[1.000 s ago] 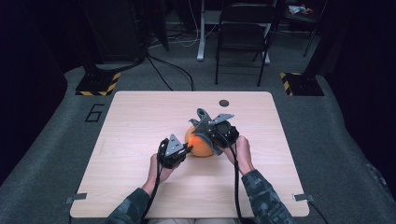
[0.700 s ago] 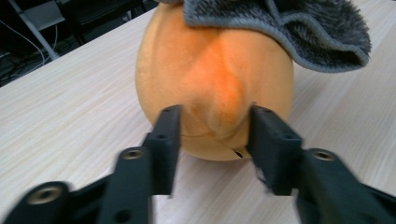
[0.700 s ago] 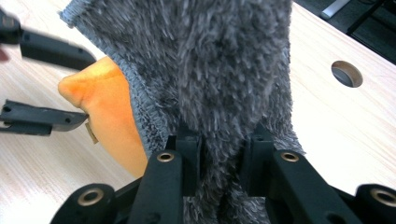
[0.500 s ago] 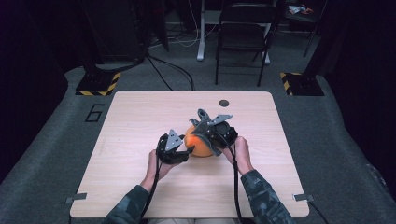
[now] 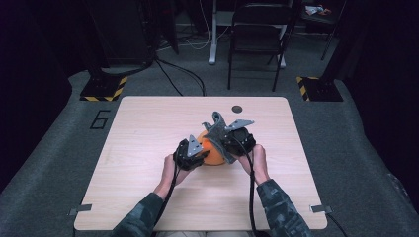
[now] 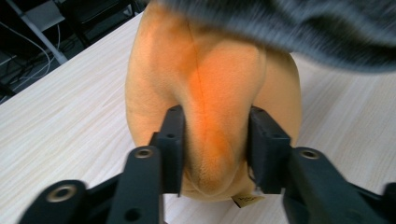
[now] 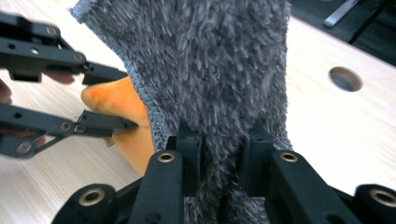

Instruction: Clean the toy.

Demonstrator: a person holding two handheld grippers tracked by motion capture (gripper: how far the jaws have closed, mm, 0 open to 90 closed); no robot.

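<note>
At the centre of the high view, the orange plush toy (image 5: 213, 154) is pinched on the worktop (image 5: 148, 123) by the left gripper (image 6: 215, 140), its fingers just having been closing, steadied (seemingly) while the grey fuzzy cloth (image 7: 210, 70) is clamped by the right gripper (image 7: 219, 151).

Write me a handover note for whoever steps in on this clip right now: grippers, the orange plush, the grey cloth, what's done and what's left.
Left gripper: jaws have just been closing, now pinching a fold of the orange plush.
Right gripper: shut on the grey cloth, held up over the plush.
Things: the plush sits mid-table between both grippers; the cloth drapes across its top and right side.
Done: both pieces gripped.
Left: likely pulling the cloth off or onto the plush; which one cannot be told.
</note>
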